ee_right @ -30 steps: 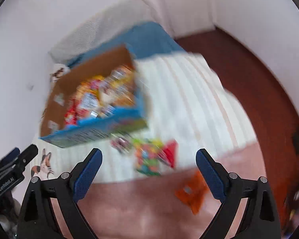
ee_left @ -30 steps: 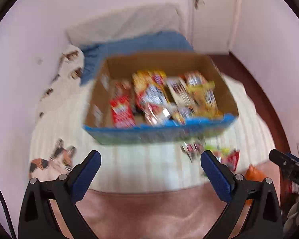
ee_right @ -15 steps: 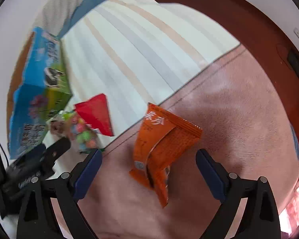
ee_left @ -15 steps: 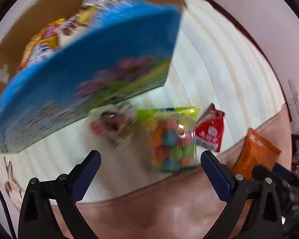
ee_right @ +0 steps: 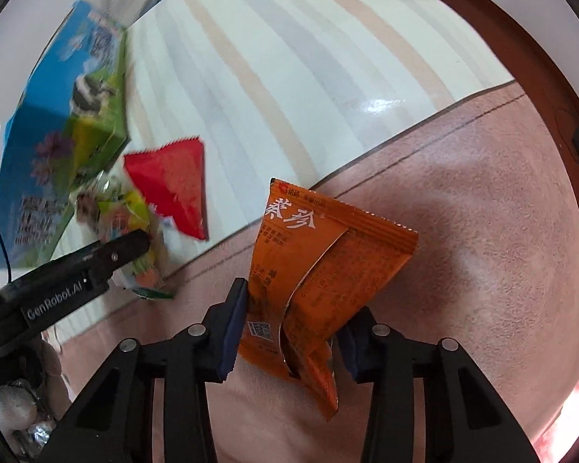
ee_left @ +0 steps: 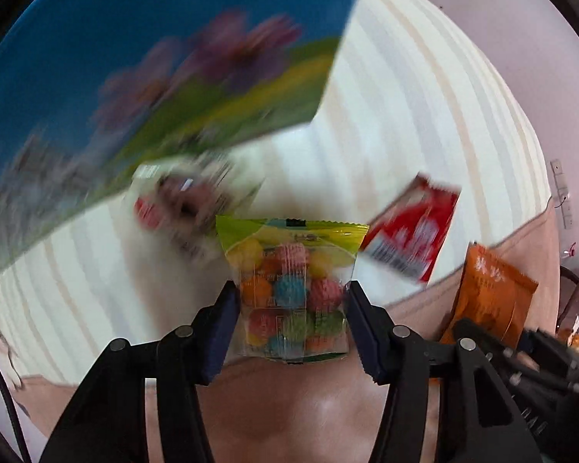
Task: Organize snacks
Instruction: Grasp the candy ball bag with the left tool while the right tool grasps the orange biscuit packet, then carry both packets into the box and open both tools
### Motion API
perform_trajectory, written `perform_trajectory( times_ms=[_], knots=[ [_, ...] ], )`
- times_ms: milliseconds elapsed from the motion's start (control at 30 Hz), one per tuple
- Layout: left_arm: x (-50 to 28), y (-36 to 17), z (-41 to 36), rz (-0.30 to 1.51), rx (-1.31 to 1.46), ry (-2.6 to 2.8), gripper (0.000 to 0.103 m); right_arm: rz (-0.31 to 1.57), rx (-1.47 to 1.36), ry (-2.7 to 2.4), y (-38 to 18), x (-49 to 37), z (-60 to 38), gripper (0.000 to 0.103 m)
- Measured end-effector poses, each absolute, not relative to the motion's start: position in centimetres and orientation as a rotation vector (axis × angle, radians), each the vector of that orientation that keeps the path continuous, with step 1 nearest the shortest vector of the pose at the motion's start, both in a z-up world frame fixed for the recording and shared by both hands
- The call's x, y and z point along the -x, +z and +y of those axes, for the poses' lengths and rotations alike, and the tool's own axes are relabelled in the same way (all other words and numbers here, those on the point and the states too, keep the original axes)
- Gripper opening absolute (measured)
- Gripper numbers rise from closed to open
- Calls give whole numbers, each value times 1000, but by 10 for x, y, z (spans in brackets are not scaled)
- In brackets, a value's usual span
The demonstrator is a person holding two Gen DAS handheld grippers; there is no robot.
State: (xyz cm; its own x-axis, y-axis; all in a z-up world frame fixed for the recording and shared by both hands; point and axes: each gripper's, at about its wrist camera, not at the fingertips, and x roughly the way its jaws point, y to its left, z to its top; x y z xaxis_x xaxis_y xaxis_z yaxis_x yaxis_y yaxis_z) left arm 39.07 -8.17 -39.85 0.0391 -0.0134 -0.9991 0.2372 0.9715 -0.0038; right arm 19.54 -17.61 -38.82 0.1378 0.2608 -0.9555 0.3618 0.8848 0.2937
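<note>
On the far left I see the tall blue and green printed cardboard box, blurred in the left wrist view, standing on the cream striped bed cover. Just near of its lower edge lies a small pale snack packet, too smeared for me to read.

My left gripper points down at the clear plastic bag of multicoloured candy balls with a lime-green top. Its jaws are closing, and both blue pads already press against the bag's two side edges, so it is pinching the bag. The bag lies where the striped cover meets the pink blanket in the near part of the scene.

Just right of the candy bag, touching its upper corner, lies the flat red foil snack pouch, tilted on the striped cover.

Further right, on the pink blanket, is the orange foil snack packet with white lettering. My right gripper is closing too, and its pads pinch the packet's near end from both sides; the foil is creased and folded between them, with the far end fanning out. In the right wrist view the left gripper shows at the left, its tip on the candy bag, with the red pouch and the box beyond it.
</note>
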Motion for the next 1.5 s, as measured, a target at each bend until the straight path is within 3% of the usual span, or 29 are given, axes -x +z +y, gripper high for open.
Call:
perform_trajectory(
  times_ms=[367,433,500,700,900,1033,1100,1267,1500],
  knots=[
    [-316,-399,15,1614,-36,-68,52,1634,-155,292,-404,-197,-73,46],
    [-309,-405,27,1639,3,-46,53,1627,-147,237,-399,-196,-74,52],
    [-305,-416,33,1675,40,-37,56,1617,-159,172,-390,-202,-77,68],
    [-304,-435,19,1679,9,-12,56,1559,-182,71,-367,-213,-73,74],
    [-305,-439,-6,1681,-10,-5,57,1599,-249,8,-395,-216,-47,74],
    [-306,-435,-8,1681,-17,-3,57,1594,-223,-34,-416,-215,-38,73],
    [-310,-436,-1,1678,-10,1,57,1579,-153,-36,-419,-213,-33,58],
    [-306,-444,11,1655,6,5,52,1543,-100,1,-415,-208,-31,46],
    [-304,-418,17,1629,58,-14,49,1536,-342,66,-401,-203,-69,45]
  ],
)
